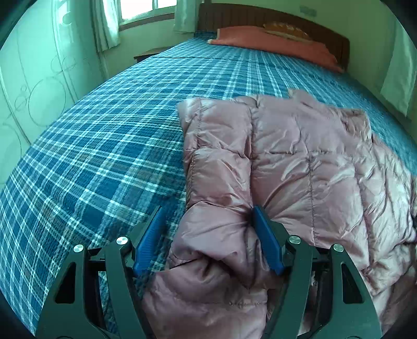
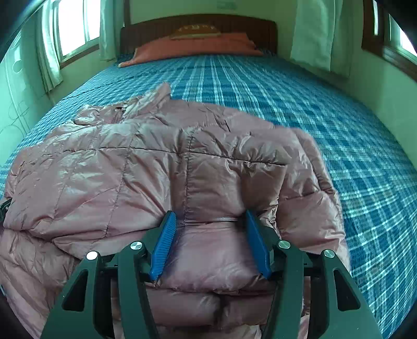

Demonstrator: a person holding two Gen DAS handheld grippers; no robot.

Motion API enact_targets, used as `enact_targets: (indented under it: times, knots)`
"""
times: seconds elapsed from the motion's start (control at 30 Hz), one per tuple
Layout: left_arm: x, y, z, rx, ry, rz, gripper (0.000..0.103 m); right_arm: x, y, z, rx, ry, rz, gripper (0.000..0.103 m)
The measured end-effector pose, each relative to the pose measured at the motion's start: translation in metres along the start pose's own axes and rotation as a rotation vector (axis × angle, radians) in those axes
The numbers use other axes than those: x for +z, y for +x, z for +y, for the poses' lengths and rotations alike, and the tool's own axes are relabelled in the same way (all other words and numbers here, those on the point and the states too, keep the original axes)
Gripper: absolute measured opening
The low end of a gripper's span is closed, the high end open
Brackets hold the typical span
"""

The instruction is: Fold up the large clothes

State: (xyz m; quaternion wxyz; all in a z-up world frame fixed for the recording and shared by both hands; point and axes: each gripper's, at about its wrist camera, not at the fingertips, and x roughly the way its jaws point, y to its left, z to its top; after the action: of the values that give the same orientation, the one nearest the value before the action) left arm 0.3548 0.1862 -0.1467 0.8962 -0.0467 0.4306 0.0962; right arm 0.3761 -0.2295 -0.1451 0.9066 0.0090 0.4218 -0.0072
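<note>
A pink quilted puffer jacket (image 1: 299, 156) lies on the blue plaid bed (image 1: 104, 146), its sides folded inward. My left gripper (image 1: 208, 213) is open, its blue pads (image 1: 148, 245) straddling the jacket's near left folded edge, the right pad pressing into the fabric. In the right wrist view the jacket (image 2: 130, 161) fills the near left of the bed (image 2: 325, 109). My right gripper (image 2: 208, 216) is open, both blue pads (image 2: 256, 245) set around a puffy panel at the jacket's near hem.
A salmon pillow (image 1: 273, 43) and a wooden headboard (image 1: 273, 18) stand at the far end of the bed. A pale wardrobe (image 1: 34, 86) is on the left, with curtained windows (image 2: 75, 28) on both sides.
</note>
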Motion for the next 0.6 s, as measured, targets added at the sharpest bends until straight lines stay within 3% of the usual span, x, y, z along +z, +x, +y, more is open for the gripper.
enact_targets:
  times: [0.1,0.27,0.43,0.6]
  knots:
    - [-0.001,-0.023,0.01,-0.022,-0.016,-0.014,0.069,0.002,-0.016,-0.009,0.04,0.047,0.006,0.055]
    - [-0.034,-0.072,0.047,-0.043,-0.047,-0.018,0.069,-0.026,-0.068,-0.038,0.055,0.094,-0.015,0.058]
    - [-0.088,-0.116,0.103,-0.079,-0.165,0.026,0.069,-0.08,-0.116,-0.082,0.027,0.156,0.018,0.059]
    - [-0.15,-0.16,0.147,-0.052,-0.261,0.035,0.069,-0.149,-0.157,-0.124,-0.004,0.244,0.05,0.059]
